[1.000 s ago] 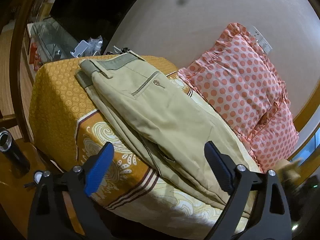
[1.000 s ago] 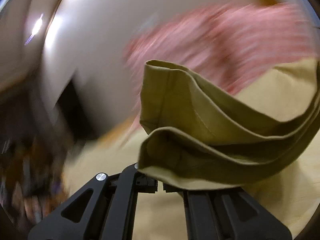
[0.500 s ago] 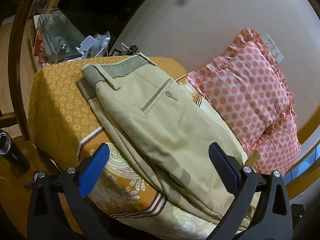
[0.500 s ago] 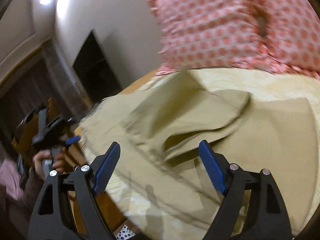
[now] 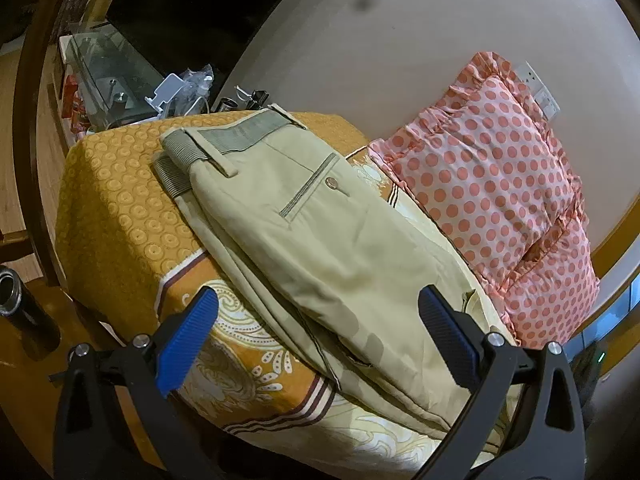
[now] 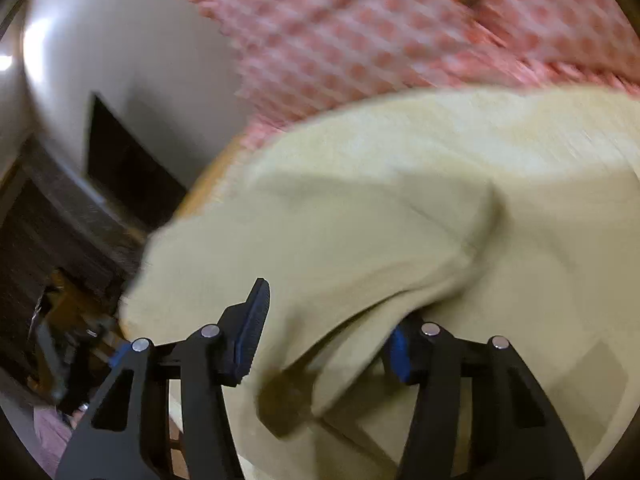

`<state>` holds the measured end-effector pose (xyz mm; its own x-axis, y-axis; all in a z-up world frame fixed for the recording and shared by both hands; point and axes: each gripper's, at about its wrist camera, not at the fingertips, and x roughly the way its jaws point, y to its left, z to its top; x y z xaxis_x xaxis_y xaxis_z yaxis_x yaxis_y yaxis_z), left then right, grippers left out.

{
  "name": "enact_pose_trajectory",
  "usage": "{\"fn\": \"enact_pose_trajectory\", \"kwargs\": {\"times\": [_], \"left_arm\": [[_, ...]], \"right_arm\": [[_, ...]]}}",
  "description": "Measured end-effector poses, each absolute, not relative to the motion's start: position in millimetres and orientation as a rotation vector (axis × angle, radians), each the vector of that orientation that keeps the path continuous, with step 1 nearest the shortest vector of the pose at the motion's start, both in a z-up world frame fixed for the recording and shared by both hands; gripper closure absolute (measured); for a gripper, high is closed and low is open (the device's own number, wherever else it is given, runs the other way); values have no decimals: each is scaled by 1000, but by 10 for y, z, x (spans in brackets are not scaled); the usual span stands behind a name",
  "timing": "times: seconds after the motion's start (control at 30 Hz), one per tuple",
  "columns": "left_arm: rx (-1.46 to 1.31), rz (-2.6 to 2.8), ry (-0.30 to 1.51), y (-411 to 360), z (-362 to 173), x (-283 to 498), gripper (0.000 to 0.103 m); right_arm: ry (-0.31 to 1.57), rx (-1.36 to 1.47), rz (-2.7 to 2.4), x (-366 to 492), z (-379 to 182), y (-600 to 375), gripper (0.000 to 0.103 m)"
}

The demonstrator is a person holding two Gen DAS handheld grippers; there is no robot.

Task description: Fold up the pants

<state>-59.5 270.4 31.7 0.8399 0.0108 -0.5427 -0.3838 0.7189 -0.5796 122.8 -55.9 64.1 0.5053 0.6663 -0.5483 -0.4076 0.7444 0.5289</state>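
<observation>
Beige pants (image 5: 320,248) lie folded lengthwise on an orange patterned bedspread (image 5: 116,208), waistband at the far end, back pocket up. My left gripper (image 5: 316,344) is open and empty, hovering just above the pants' near part. In the blurred right wrist view, my right gripper (image 6: 324,336) is open with a raised fold of the pants (image 6: 380,248) between its blue pads (image 6: 250,332); the jaws stand apart and do not pinch the cloth.
A pink polka-dot pillow (image 5: 500,184) leans on the wall beside the pants and shows in the right wrist view (image 6: 400,28). A glass case and clutter (image 5: 120,80) stand beyond the bed. A dark cylinder (image 5: 16,300) stands on the floor at left.
My right gripper opened and let go of the pant hem, then moved in over a fold of the cloth, jaws narrower than half a second ago. My left gripper drew slightly closer, staying open.
</observation>
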Motion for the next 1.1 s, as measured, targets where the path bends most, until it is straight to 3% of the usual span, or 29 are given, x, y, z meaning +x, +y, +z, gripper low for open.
{"fn": "enact_pose_trajectory", "kwargs": {"times": [0.07,0.27,0.37,0.57,0.77,1.1], "left_arm": [[-720,233,547,2686,317,-576,3],[-727,226,540,2715,316,-579,3],[-716,233,543,2735,317,-550,3],[-705,234,537,2732,319,-546,3],[-681,223,542,2769,322,-524,2],[-759,185,540,2994,318,-550,2]], "right_arm": [[792,283,788,1243,748,-267,32],[673,-8,790,804,802,55,33],[740,-156,785,702,559,232,52],[786,-246,730,622,362,380,61],[789,-248,673,700,390,404,94],[847,-54,861,641,397,235,94]]}}
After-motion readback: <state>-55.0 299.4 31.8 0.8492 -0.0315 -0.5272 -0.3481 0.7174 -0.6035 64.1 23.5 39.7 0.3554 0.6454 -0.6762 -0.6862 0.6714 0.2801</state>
